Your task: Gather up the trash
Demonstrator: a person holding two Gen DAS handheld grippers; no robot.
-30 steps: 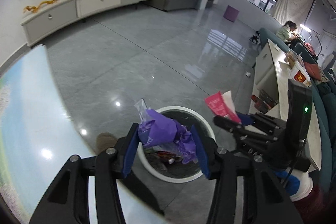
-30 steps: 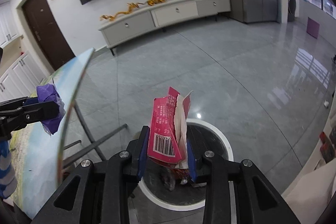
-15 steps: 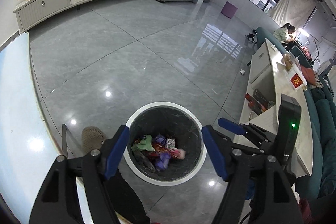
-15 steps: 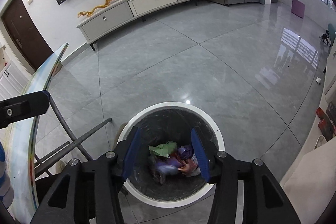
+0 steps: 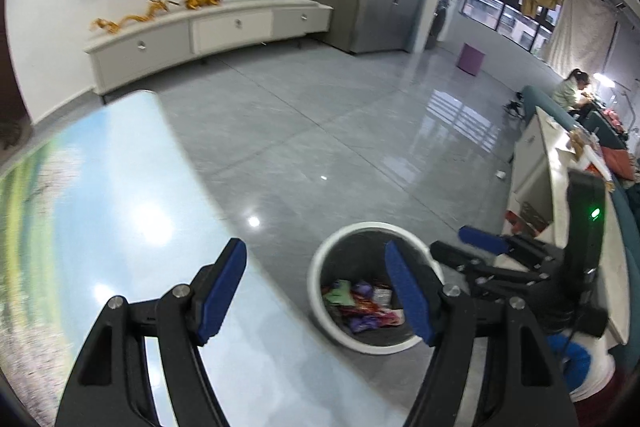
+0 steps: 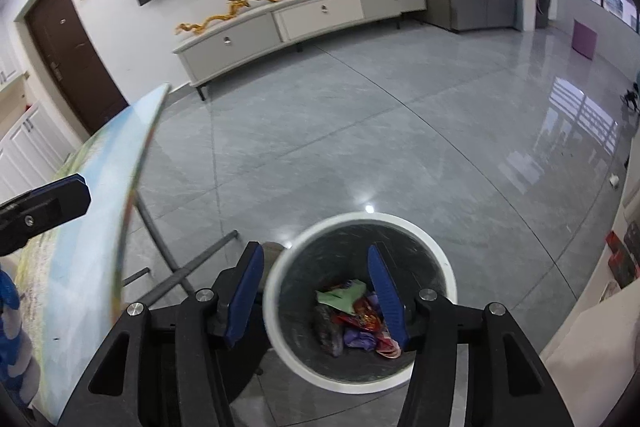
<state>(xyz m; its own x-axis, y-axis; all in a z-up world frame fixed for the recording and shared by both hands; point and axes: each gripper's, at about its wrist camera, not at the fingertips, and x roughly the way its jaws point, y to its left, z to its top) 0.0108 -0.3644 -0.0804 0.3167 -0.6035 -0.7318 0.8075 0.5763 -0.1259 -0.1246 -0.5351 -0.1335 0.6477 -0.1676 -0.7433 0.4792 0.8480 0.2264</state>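
Note:
A round white-rimmed trash bin (image 5: 320, 263) stands on the floor beside the table; it also shows in the right wrist view (image 6: 448, 275). Crumpled wrappers (image 5: 362, 309), purple, red and green, lie inside it, also seen in the right wrist view (image 6: 352, 311). My left gripper (image 5: 316, 291) is open and empty, over the table edge and the bin's left side. My right gripper (image 6: 316, 291) is open and empty above the bin; it shows in the left wrist view (image 5: 480, 247) at the right.
A glossy table with a landscape print (image 5: 100, 187) fills the left, its metal legs (image 6: 160, 239) beside the bin. A white counter (image 5: 560, 179) stands at the right. A TV cabinet (image 6: 304, 19) lines the far wall. Grey tiled floor (image 5: 320, 131) lies beyond.
A second ago the left gripper held a purple wrapper and the right a red packet; both opened and the trash fell into the bin. Since then both grippers have tilted up, the left moving over the table.

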